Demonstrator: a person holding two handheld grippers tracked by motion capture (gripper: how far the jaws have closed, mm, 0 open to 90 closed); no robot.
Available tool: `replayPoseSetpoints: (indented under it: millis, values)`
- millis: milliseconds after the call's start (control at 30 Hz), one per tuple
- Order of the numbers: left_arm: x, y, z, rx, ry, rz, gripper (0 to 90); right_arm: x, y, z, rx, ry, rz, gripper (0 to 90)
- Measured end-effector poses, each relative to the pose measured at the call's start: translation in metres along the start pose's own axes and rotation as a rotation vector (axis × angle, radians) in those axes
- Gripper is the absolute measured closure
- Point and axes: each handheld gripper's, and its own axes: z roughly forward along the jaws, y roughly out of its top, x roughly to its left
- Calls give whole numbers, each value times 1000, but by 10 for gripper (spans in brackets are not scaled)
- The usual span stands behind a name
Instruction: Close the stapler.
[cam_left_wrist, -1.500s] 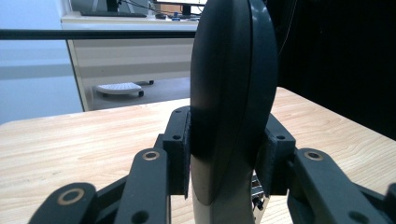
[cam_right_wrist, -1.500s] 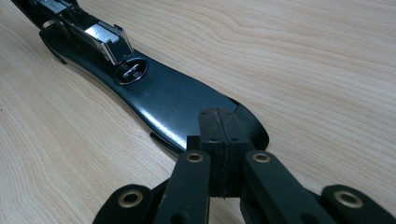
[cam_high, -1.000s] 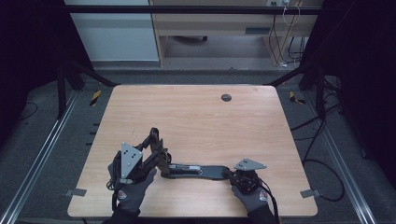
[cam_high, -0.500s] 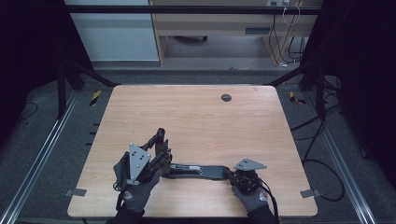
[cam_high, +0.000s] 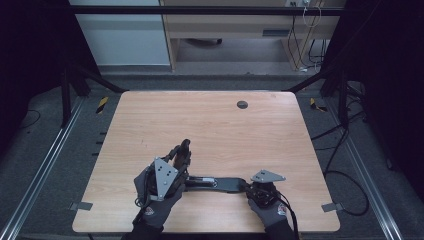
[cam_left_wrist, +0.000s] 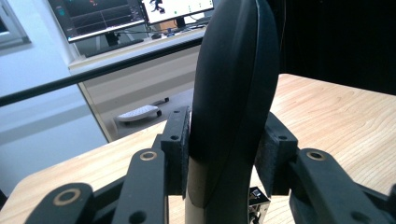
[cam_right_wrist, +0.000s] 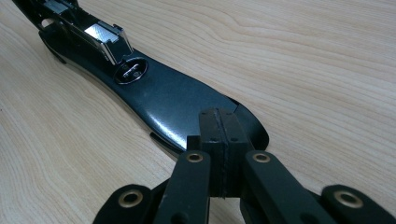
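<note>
A long black stapler lies opened out near the table's front edge. Its flat base (cam_high: 222, 184) (cam_right_wrist: 173, 98) rests on the wood, with the metal staple rail (cam_right_wrist: 105, 37) at its far end. The stapler's top arm (cam_high: 184, 149) (cam_left_wrist: 233, 88) is swung up and stands steeply. My left gripper (cam_high: 179, 161) (cam_left_wrist: 227, 149) is shut on that arm, one pad on each side. My right gripper (cam_high: 251, 187) (cam_right_wrist: 219, 123) is shut, its pads together, with its tip resting on the near end of the base.
The wooden table (cam_high: 210, 125) has a round dark grommet (cam_high: 242, 104) at the back middle. Its front edge is close behind both hands. A desk with monitors (cam_left_wrist: 130, 14) stands beyond the table. Cables (cam_high: 340, 150) run over the floor at the right.
My left gripper has moved right and a little forward with the top arm, swinging it more upright. The right gripper and the base have stayed in place.
</note>
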Motion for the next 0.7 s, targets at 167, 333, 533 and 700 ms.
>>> replayPoseSetpoints:
  millis: [167, 333, 533, 700]
  values:
    - [-9, -1, 3, 4, -19, 24, 583, 0, 0, 0, 0, 4, 1, 900]
    - [-27, 0, 11, 19, -21, 126, 580, 0, 0, 0, 2, 6, 4, 900]
    - [-38, -1, 15, 26, -23, 172, 576, 0, 0, -1, 2, 7, 2, 900]
    - [-38, -1, 15, 28, -29, 176, 575, 0, 0, 0, 1, 8, 3, 900]
